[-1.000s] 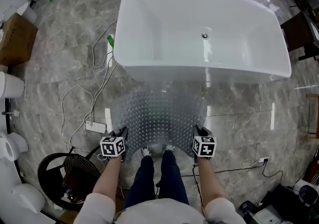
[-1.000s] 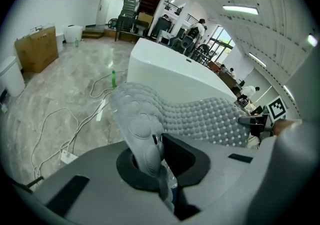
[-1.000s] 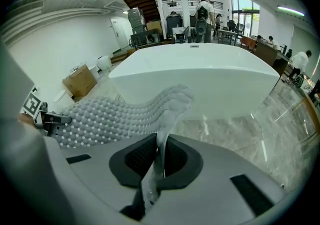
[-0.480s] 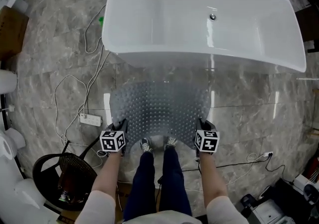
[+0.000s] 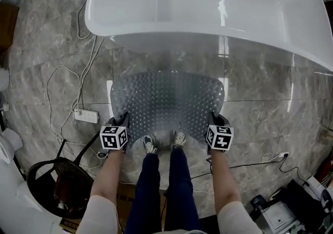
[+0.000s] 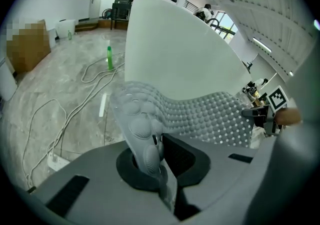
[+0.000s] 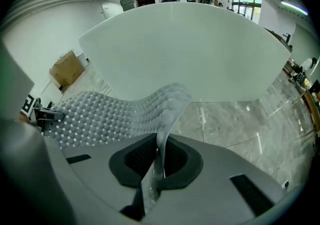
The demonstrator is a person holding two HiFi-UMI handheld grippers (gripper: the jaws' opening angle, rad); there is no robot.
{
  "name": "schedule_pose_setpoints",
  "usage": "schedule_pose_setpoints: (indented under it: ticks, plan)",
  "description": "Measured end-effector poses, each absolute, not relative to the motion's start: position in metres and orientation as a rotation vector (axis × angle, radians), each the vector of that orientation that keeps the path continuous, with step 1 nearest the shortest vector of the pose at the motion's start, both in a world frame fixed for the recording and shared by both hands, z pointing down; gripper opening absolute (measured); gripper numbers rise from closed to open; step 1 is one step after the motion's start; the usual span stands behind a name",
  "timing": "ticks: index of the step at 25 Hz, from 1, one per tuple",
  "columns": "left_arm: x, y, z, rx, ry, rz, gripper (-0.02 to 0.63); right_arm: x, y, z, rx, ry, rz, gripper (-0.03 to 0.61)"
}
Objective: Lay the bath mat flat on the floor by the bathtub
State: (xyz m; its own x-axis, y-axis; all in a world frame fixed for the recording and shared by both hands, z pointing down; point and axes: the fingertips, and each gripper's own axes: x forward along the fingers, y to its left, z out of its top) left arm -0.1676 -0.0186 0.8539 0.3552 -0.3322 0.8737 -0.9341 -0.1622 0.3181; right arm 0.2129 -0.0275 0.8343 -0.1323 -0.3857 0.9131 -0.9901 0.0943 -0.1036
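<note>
The bath mat (image 5: 167, 104) is clear, grey and studded with small bumps; it hangs spread between my two grippers above the marble floor, in front of the white bathtub (image 5: 208, 14). My left gripper (image 5: 120, 122) is shut on the mat's near left corner, and the mat (image 6: 150, 124) runs up from between its jaws. My right gripper (image 5: 214, 120) is shut on the near right corner, where the mat (image 7: 165, 119) folds into its jaws. The mat's far edge lies close to the tub's base.
White cables and a power strip (image 5: 86, 116) lie on the floor to the left. A black round stool (image 5: 57, 189) stands at lower left. The person's feet (image 5: 164, 142) are at the mat's near edge. A green bottle (image 6: 109, 58) stands left of the tub. Black equipment (image 5: 283, 212) sits at lower right.
The head view has moved toward the tub, which now fills the top. Both grippers, still holding the mat, have shifted slightly up the picture and the mat looks wider and flatter.
</note>
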Motion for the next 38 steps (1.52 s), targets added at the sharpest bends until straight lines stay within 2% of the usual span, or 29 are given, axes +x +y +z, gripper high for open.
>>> schedule_pose_setpoints:
  ticks: [12,22,38]
  plan:
    - [-0.166,-0.033,0.942,1.665,-1.17,0.855,0.041,0.231,-0.038,0.931,1.364,-1.601,0.998,0.035]
    - [-0.164,-0.046,0.998,1.671,-1.172,0.845,0.041,0.254,-0.055,0.996,1.433,-1.554,1.131,0.037]
    - [-0.18,-0.051,1.07,1.577,-1.193,0.906,0.041,0.253,-0.086,1.067,1.31,-1.55,1.098,0.037]
